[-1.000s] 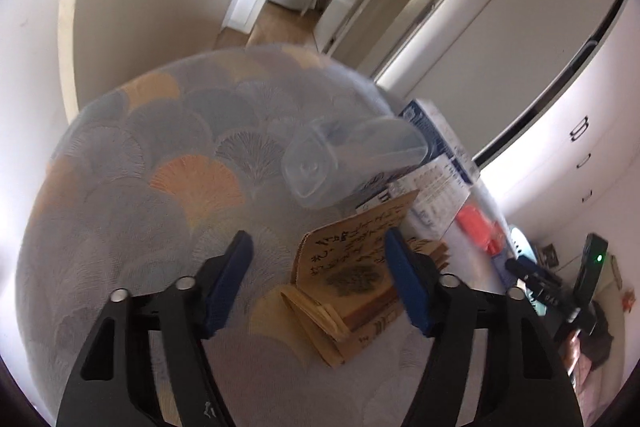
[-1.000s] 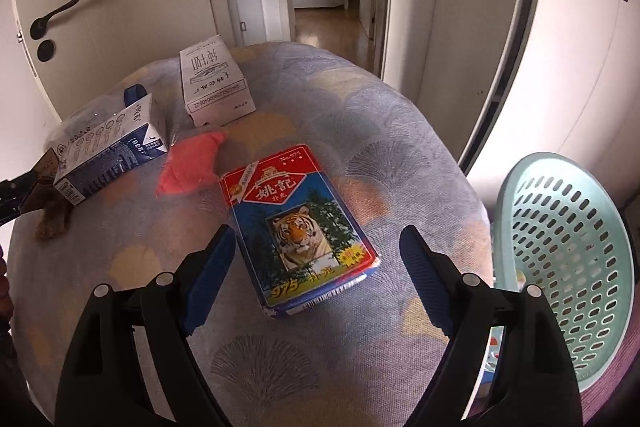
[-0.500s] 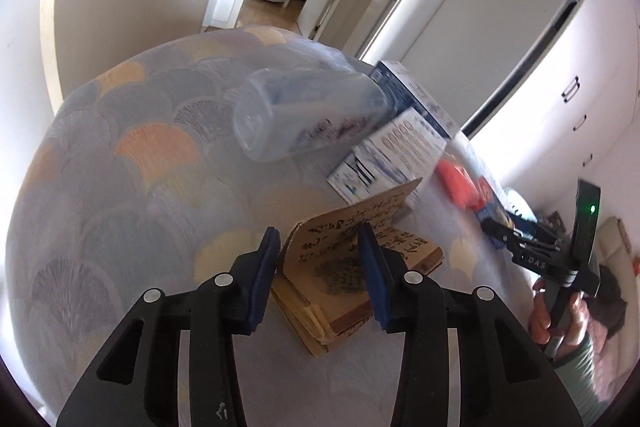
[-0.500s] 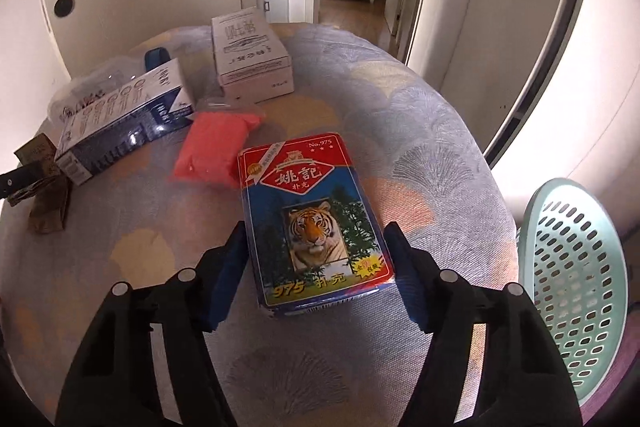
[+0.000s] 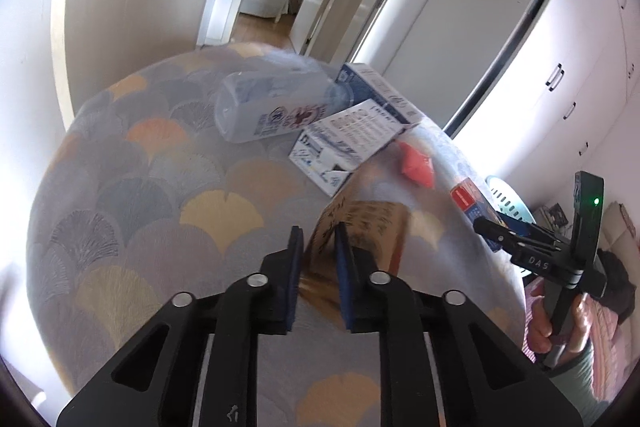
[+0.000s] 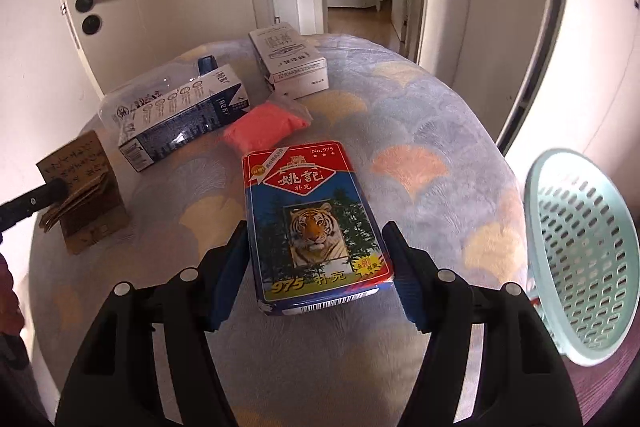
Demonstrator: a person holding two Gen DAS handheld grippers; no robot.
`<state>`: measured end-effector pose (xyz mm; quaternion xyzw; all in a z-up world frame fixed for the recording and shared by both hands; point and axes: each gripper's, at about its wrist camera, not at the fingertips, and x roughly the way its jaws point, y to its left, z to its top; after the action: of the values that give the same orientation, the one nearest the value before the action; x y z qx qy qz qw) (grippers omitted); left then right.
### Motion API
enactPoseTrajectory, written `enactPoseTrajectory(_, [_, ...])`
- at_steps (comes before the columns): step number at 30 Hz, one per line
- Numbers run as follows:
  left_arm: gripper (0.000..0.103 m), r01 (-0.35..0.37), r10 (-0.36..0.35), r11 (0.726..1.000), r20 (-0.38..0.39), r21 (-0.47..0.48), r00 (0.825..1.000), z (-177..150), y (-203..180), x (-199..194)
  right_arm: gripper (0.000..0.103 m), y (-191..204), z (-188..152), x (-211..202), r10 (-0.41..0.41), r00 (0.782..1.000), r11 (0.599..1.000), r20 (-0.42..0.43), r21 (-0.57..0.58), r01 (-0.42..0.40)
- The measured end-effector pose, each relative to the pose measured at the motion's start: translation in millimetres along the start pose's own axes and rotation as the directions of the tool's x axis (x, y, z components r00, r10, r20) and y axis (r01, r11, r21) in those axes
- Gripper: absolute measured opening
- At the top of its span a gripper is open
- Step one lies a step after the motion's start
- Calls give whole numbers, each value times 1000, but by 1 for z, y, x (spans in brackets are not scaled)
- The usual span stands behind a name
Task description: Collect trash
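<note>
On the patterned cloth counter (image 6: 400,115), left gripper (image 5: 318,241) pinches the brown folded cardboard piece (image 5: 360,227), blurry.
Right gripper (image 6: 316,243) sits open around the tiger-print card box (image 6: 312,219); mint basket (image 6: 580,259) cut off.

Both wrist views look close, downward across the same patterned table (image 5: 152,187), from opposite ends.

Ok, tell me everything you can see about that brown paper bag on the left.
The brown paper bag is folded kraft paper with dark handwriting-like print. Its layered folded edges show, slightly crumpled. It stands tilted on the patterned tablecloth, pinched by the left gripper, near the blue-and-white carton.
</note>
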<state>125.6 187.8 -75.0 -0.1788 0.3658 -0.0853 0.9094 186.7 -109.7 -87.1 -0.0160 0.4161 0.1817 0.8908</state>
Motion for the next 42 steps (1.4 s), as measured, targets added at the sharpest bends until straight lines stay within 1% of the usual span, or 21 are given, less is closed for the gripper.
enactPoseTrajectory(4, [6, 12, -13, 999, 22, 36, 1000, 1, -14, -5, 63, -9, -2, -19, 34, 999, 998, 30, 46, -35])
enactPoseTrajectory(8, [4, 2, -3, 998, 20, 58, 1000, 0, -27, -2, 63, -19, -2, -32, 33, 998, 997, 51, 75, -37])
enactPoseTrajectory(11, [4, 0, -2, 998, 38, 61, 999, -1, -31, -8, 63, -26, -4, -40, 34, 997, 995, 64, 92, -40])
enactPoseTrajectory(14, [4, 26, -30, 998, 61, 63, 998, 3, -37, -17, 63, -33, -4, -49, 28, 996, 993, 80, 109, -37])
enactPoseTrajectory(17, [4, 41, -51, 994, 95, 100, 994, 11, -53, -26, 63, -41, -2, -59, 21, 994, 991, 106, 133, -36])
enactPoseTrajectory(21, [4, 88, -111, 983, 139, 160, 984, 23, -86, -33, 63, -56, 1, -81, -10, 987, 986, 160, 167, -16])
enactPoseTrajectory(24, [4, 138, -173, 967, 154, 213, 973, 31, -117, -29, 63, -74, 3, -99, -44, 979, 978, 201, 209, 1])
enactPoseTrajectory(28, [3, 192, -240, 943, 157, 271, 958, 42, -162, -15, 63, -108, 3, -116, -103, 967, 958, 234, 285, 34])
enactPoseTrajectory(29, [3, 214, -267, 931, 149, 296, 952, 45, -180, -8, 63, -115, 4, -119, -122, 964, 953, 235, 298, 48])
enactPoseTrajectory(31, [4, 239, -294, 915, 132, 324, 946, 45, -200, 3, 63, -133, 2, -125, -178, 955, 938, 237, 335, 92])
enactPoseTrajectory(32, [3, 257, -313, 903, 119, 344, 942, 47, -217, 14, 63, -141, 2, -127, -194, 952, 930, 237, 353, 102])
enactPoseTrajectory(34, [3, 276, -332, 890, 100, 362, 938, 47, -235, 28, 63, -161, -1, -131, -218, 947, 910, 237, 400, 109])
enactPoseTrajectory(35, [3, 298, -348, 883, 79, 363, 934, 49, -250, 41, 63, -169, -2, -132, -233, 944, 901, 235, 417, 118])
enactPoseTrajectory(38, [3, 338, -379, 864, 41, 374, 924, 50, -280, 70, 63, -195, -7, -133, -294, 931, 867, 214, 470, 166])
enactPoseTrajectory(42, [3, 365, -393, 849, -4, 382, 919, 50, -310, 108, 63, -226, -12, -124, -350, 923, 821, 162, 526, 220])
